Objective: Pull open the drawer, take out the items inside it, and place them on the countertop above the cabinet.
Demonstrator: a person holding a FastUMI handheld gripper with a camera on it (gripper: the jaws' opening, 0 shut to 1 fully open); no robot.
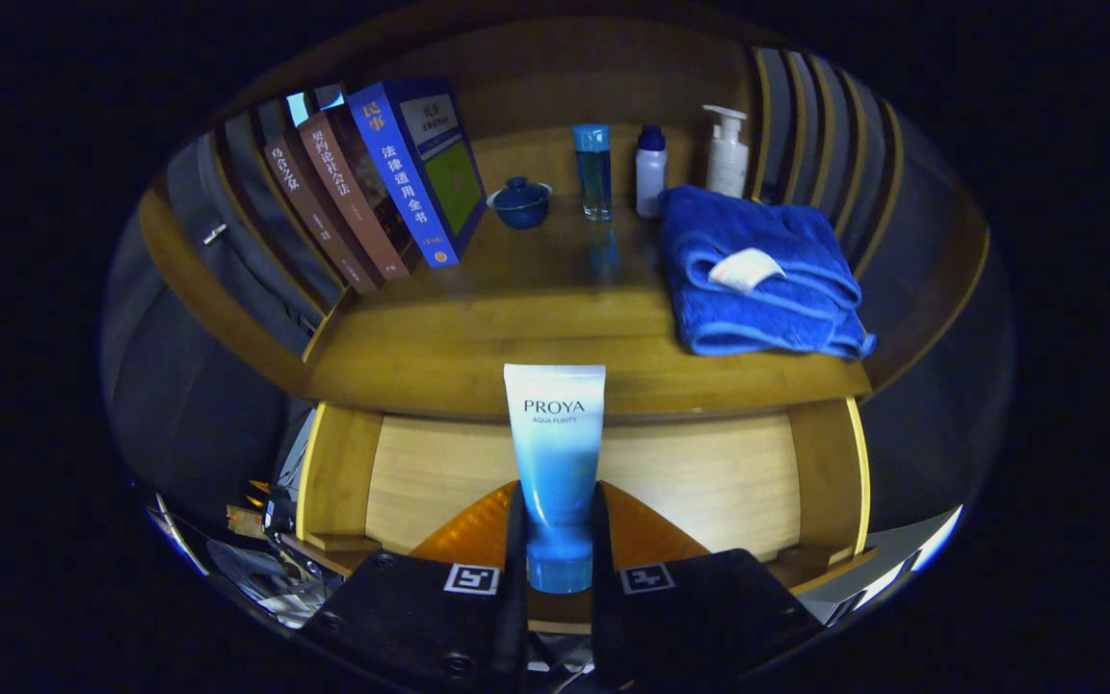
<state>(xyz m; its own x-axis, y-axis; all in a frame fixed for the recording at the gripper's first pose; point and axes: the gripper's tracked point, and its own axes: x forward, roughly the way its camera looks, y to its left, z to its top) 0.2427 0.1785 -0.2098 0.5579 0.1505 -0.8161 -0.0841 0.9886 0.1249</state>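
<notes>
I judge I am in the carrying step: the drawer is already pulled open and one item is out of it and on its way up to the countertop. The gripper (555,540) is closed narrow around a white-to-blue plastic cosmetic tube (555,463), both fingers pressing its lower body just above the blue cap, so the tube stands upright between them with its flat crimped end uppermost. Behind and below the tube lies the open pale wooden drawer (709,472); what I can see of its floor looks bare, though the fingers hide its nearer part, so I cannot tell whether anything is left inside.

The tube's top overlaps the front edge of the brown wooden countertop (478,328) just beyond the fingers. On that top, well ahead, sit a folded blue towel (757,275) to one side, a row of leaning books (372,183) to the other, and between them at the back a small blue lidded cup (520,200), a tall blue clear bottle (593,169), a small white bottle with a blue cap (650,172) and a white pump bottle (727,152).

The next move, as I see it, calls for lifting forward over the edge and setting the tube on the bare wood between books and towel, then easing the fingers apart without tipping it.
</notes>
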